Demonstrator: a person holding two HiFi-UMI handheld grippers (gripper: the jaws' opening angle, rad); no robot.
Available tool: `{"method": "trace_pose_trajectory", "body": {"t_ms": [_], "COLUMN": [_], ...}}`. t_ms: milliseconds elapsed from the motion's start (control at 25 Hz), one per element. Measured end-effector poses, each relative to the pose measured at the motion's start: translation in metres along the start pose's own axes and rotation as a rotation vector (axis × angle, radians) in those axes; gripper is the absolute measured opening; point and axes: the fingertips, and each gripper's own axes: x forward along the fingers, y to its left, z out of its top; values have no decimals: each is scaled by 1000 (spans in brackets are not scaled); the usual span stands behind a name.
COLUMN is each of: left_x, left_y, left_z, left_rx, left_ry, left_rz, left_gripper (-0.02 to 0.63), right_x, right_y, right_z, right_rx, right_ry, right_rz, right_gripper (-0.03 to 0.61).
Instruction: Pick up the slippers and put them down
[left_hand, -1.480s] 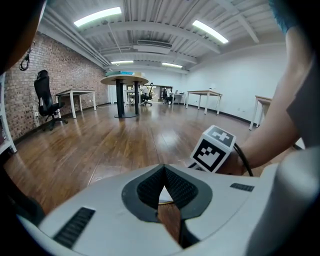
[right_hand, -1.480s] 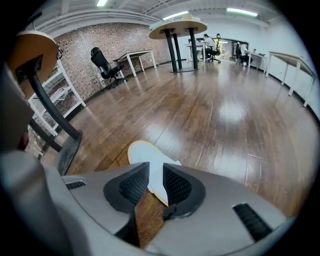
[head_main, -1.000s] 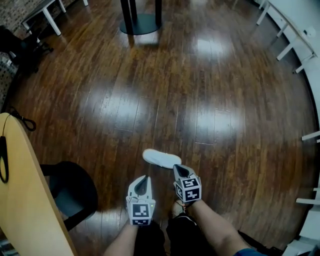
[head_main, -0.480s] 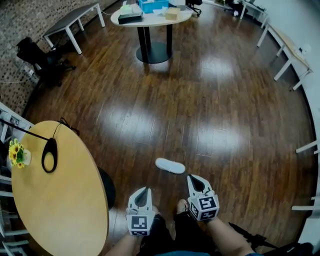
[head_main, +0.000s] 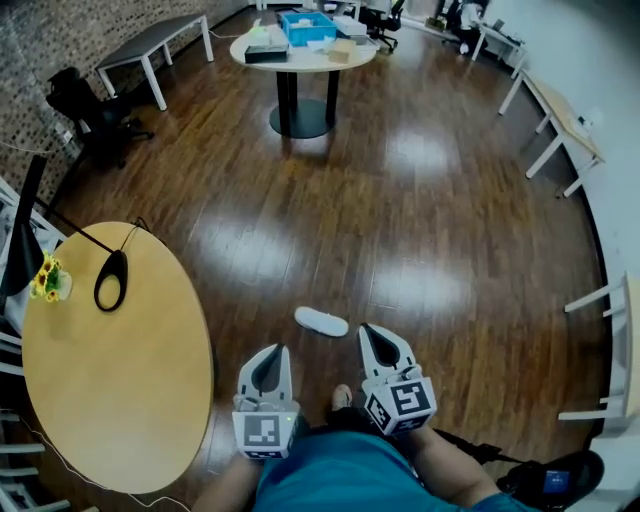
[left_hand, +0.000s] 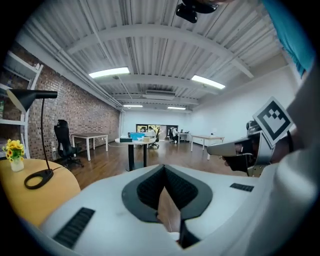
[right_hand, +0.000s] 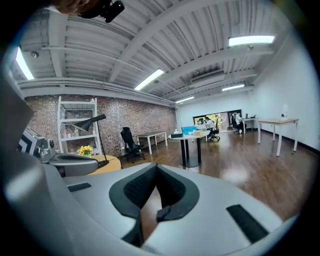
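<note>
Head view: counted one white slipper (head_main: 321, 321), lying flat on the dark wood floor (head_main: 420, 200), just ahead of two grippers and touching neither. Found no second slipper in any view. Left gripper (head_main: 272, 352) and right gripper (head_main: 372, 332) held side by side, low in frame, apart from each other, one marker cube on each. Left gripper view: saw left gripper (left_hand: 164, 166) clenched tip to tip, nothing between the jaws, only floor showing through the gap behind the tips. Right gripper view: saw right gripper (right_hand: 157, 165) likewise clenched and empty. Noted two round tables: one yellow-wood table (head_main: 120, 400) at left, carrying one black desk lamp (head_main: 110, 280) and one small vase of yellow flowers (head_main: 48, 278); one white table (head_main: 300, 58) well beyond, carrying one blue tray (head_main: 307, 25). Noted one black office chair (head_main: 90, 110) by the brick wall.
</note>
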Motion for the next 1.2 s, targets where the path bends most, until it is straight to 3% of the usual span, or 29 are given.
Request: {"method": "trace_pose_trajectory", "body": {"t_ms": [120, 320, 1200], "left_x": [-15, -36, -35], "left_y": [-11, -5, -20], "left_z": [20, 36, 38], "left_rx": [1, 19, 84], "left_ry": [-58, -84, -81], "left_rz": [10, 47, 10], "left_gripper": [5, 5, 5], "right_x": [-21, -47, -59], "right_y": [4, 21, 18], "right_z": [28, 50, 54], "right_rx": [-6, -45, -43], "right_ry": [-63, -121, -156], "right_rz": [-18, -12, -24], "right_gripper": [17, 15, 14]}}
